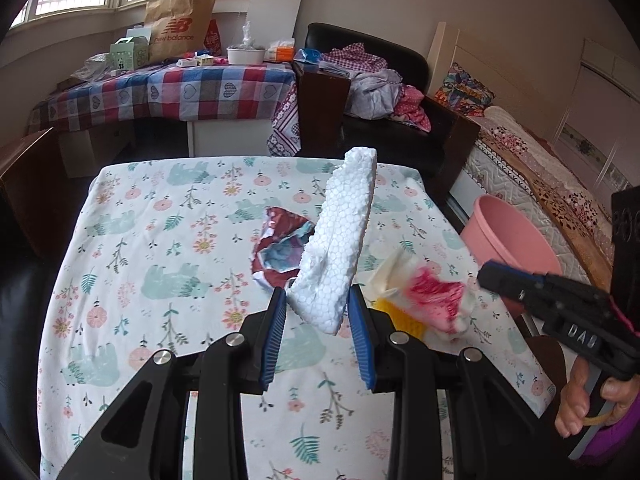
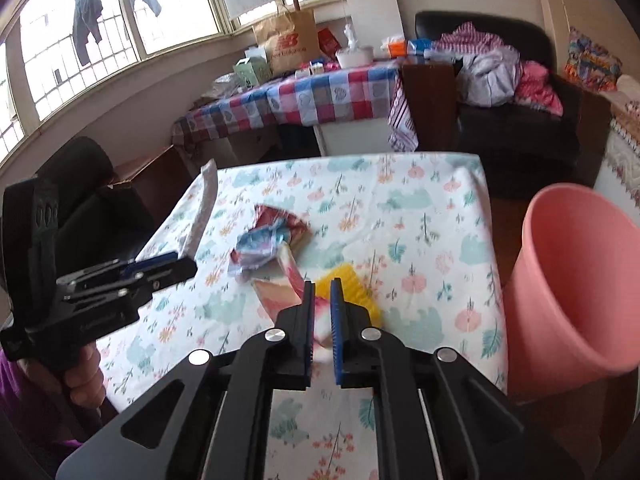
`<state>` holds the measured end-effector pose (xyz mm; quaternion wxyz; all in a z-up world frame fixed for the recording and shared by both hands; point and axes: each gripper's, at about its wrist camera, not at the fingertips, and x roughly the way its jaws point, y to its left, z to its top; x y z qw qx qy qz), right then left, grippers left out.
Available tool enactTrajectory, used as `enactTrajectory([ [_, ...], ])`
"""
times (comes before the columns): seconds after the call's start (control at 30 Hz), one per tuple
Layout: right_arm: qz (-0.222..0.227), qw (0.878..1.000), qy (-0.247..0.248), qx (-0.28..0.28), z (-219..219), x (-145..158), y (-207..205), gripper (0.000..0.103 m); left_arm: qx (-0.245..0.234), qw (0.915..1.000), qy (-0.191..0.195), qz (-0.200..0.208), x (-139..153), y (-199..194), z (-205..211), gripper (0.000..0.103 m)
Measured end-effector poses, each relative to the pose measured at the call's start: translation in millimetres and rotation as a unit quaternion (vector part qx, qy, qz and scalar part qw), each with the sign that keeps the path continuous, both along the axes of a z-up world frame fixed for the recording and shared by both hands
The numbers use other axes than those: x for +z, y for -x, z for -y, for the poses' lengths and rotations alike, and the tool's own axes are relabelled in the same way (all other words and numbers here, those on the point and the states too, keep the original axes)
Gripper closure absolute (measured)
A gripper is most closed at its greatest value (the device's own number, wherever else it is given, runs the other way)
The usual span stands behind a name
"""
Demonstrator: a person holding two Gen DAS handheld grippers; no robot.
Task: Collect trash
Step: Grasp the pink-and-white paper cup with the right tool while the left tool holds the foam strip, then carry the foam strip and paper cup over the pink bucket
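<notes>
My left gripper (image 1: 318, 300) is shut on a long white foam piece (image 1: 340, 236), held upright above the floral table; the foam also shows in the right wrist view (image 2: 202, 210). My right gripper (image 2: 322, 286) is shut on a crumpled pink-and-white wrapper (image 2: 282, 280), which appears blurred in the left wrist view (image 1: 430, 292). A yellow scrap (image 2: 348, 280) lies under it. A crumpled maroon-and-blue wrapper (image 1: 280, 248) lies mid-table, also in the right wrist view (image 2: 268, 240). A pink bin (image 2: 576, 280) stands right of the table, and shows in the left wrist view (image 1: 512, 232).
The floral tablecloth (image 1: 160, 240) covers the table. Behind it are a checked table (image 1: 180, 88) with a paper bag and boxes, a black armchair (image 1: 400, 92) piled with clothes, and a bed (image 1: 540, 168) on the right.
</notes>
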<state>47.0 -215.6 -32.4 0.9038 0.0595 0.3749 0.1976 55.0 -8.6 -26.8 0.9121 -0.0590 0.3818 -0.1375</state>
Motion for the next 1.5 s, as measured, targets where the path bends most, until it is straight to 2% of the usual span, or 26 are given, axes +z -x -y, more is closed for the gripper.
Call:
enactTrajectory([
  [0.1,-0.013,1.0,-0.007,0.009,3,-5,4,0.095,-0.005,1.0,-0.002,0.003,2,2,4,0.072],
  [0.17,-0.025,1.0,-0.01,0.013,4,-8,3,0.09,-0.005,1.0,-0.003,0.002,2,2,4,0.072],
  [0.23,-0.028,0.999,-0.025,0.02,3,-8,5,0.076,-0.002,1.0,-0.001,0.001,2,2,3,0.072],
  [0.33,-0.021,0.999,-0.034,0.037,-2,-5,10,0.062,0.003,1.0,0.003,0.003,3,4,-1,0.072],
  [0.37,-0.021,0.998,-0.033,0.047,-7,-5,12,0.062,0.005,1.0,0.004,0.004,4,5,-3,0.072],
  [0.43,-0.027,0.997,-0.028,0.064,-16,-8,12,0.061,0.011,0.9999,0.005,0.006,5,7,-8,0.072],
  [0.6,-0.073,0.992,-0.024,0.105,-42,-30,11,0.061,0.024,0.9997,0.007,0.005,7,11,-20,0.072],
  [0.77,-0.083,0.99,0.007,0.11,-57,-45,12,0.061,0.026,0.9996,0.009,0.001,4,13,-23,0.072],
  [0.87,-0.074,0.991,0.019,0.111,-59,-46,14,0.061,0.024,0.9996,0.011,0.0,3,14,-22,0.072],
  [0.9,-0.071,0.991,0.021,0.113,-59,-46,16,0.065,0.024,0.9997,0.011,0.0,3,14,-21,0.072],
  [0.97,-0.064,0.991,0.026,0.114,-58,-44,18,0.066,0.023,0.9997,0.01,-0.001,4,13,-18,0.072],
  [1.17,-0.032,0.994,0.007,0.109,-45,-24,26,0.07,0.019,0.9998,0.007,0.001,7,9,-8,0.072],
  [1.5,0.026,0.999,-0.027,0.029,18,8,31,0.07,-0.011,0.9997,0.0,0.02,24,-8,40,0.072],
])
